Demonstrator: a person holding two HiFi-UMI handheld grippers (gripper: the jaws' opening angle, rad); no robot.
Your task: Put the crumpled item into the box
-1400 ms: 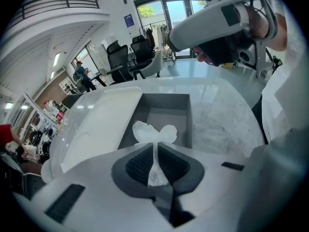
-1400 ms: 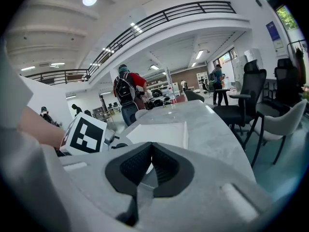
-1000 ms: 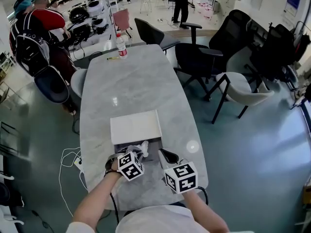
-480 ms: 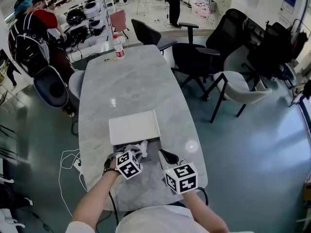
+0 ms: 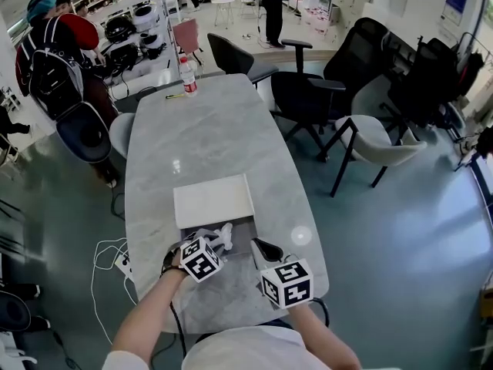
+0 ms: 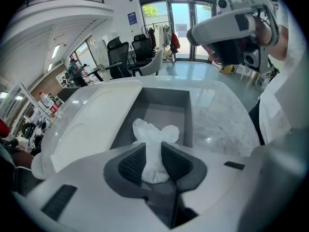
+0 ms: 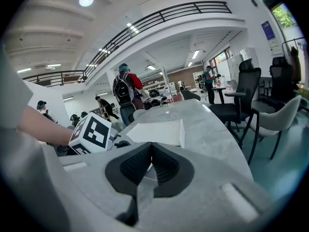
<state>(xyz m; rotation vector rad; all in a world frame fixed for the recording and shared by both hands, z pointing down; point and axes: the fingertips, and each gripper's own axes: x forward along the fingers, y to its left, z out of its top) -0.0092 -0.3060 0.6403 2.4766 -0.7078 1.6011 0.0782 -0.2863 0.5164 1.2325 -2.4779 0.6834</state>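
A crumpled white tissue [image 6: 154,144] sticks up between the dark pads of my left gripper [image 6: 153,163], which is shut on it. It hangs just above the near end of the open grey box [image 6: 164,112]. In the head view the tissue [image 5: 221,236] shows over the box [image 5: 243,241] at the table's near end, ahead of the left gripper [image 5: 209,247]. The box's white lid [image 5: 213,200] lies flat just beyond it. My right gripper [image 5: 264,250] sits beside the box's right side. Its jaws are shut with nothing between them [image 7: 150,164].
The long marble table [image 5: 216,137] carries a water bottle [image 5: 187,74] at its far end. Office chairs [image 5: 308,91] stand along the right side. People [image 5: 58,45] are at the far left, and a white cable [image 5: 112,257] lies on the floor on the left.
My left gripper has crept slightly up and left with the tissue still in it. The right gripper has hardly moved.
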